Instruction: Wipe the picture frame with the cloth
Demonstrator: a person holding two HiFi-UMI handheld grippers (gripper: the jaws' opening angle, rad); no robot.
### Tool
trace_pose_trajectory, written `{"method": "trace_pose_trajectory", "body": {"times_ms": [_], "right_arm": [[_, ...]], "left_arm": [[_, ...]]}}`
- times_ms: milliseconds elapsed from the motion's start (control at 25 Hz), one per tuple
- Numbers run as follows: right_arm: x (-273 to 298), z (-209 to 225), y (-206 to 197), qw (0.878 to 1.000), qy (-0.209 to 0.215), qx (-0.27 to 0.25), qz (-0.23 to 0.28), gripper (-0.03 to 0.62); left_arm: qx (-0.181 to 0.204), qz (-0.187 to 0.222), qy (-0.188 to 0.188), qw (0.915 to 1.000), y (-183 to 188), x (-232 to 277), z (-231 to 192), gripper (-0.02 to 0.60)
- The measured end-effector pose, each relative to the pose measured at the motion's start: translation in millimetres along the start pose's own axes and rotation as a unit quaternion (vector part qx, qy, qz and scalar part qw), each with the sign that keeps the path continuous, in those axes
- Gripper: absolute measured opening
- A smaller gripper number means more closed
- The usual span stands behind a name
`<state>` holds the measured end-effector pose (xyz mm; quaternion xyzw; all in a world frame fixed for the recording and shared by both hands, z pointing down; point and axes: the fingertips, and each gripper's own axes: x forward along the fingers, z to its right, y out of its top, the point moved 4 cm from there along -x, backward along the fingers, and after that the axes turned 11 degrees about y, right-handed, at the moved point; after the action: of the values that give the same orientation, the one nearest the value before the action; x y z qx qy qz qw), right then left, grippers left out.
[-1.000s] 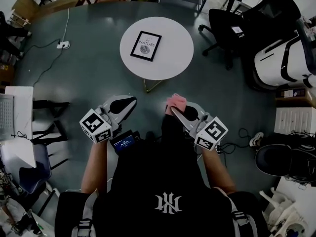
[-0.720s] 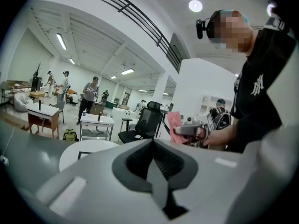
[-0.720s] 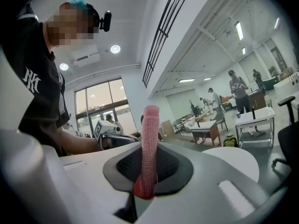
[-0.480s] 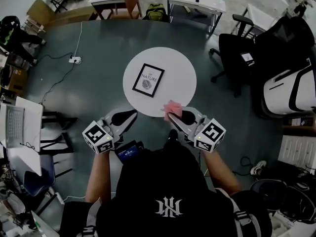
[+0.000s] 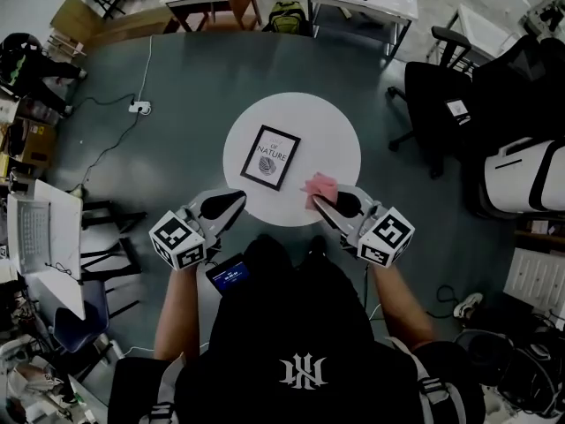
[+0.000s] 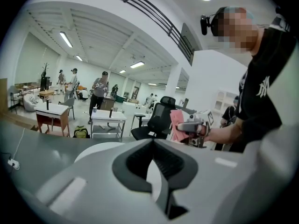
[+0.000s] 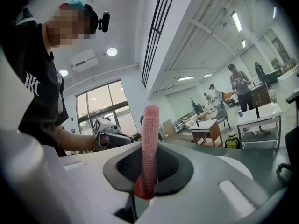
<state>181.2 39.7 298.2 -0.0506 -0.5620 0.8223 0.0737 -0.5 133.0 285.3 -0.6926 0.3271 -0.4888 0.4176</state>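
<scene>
The white bench [image 5: 331,126] is carrying the picture frame [image 5: 271,157] flat, face up for wiping. The right tool [image 5: 318,198] is pinching the pink cloth [image 5: 320,184] at the frame's 4 o'clock, seemingly to wipe; the left tool [image 5: 235,200], pressed together empty, is hovering at 7 o'clock.

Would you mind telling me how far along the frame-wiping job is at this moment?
Done: the pink cloth is clamped in the right gripper, over the near edge of the round table. In hand: closing the gap to the picture frame, which the cloth isn't touching. Left: all the wiping; the left gripper is shut, empty.
</scene>
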Motion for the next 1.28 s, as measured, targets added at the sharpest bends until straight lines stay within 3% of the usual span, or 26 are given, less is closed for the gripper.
{"method": "trace_pose_trajectory", "body": {"times_ms": [200,520,840,1040,1280], "right_arm": [[33.6,35.9,-7.8,0.999,-0.041,0.033,-0.003,0.028],[100.4,95.8,-20.2,0.980,-0.173,0.094,0.024,0.028],[141.3,128.4,-50.3,0.956,-0.263,0.130,0.011,0.028],[154.8,152.7,-68.9,0.943,-0.298,0.144,0.009,0.028],[159.6,189.1,-103.2,0.935,-0.312,0.165,-0.021,0.028]], "left_arm": [[-0.006,-0.036,-0.014,0.9992,-10.1,25.0,-77.3,0.003],[-0.006,-0.098,-0.097,0.9904,-32.4,75.1,-192.5,0.003],[0.010,-0.140,-0.163,0.9766,-53.6,122.9,-243.2,0.003],[-0.016,-0.186,-0.179,0.9660,-89.0,154.2,-268.0,0.018],[-0.035,-0.255,-0.179,0.9497,-145.9,194.4,-279.6,0.034]]}}
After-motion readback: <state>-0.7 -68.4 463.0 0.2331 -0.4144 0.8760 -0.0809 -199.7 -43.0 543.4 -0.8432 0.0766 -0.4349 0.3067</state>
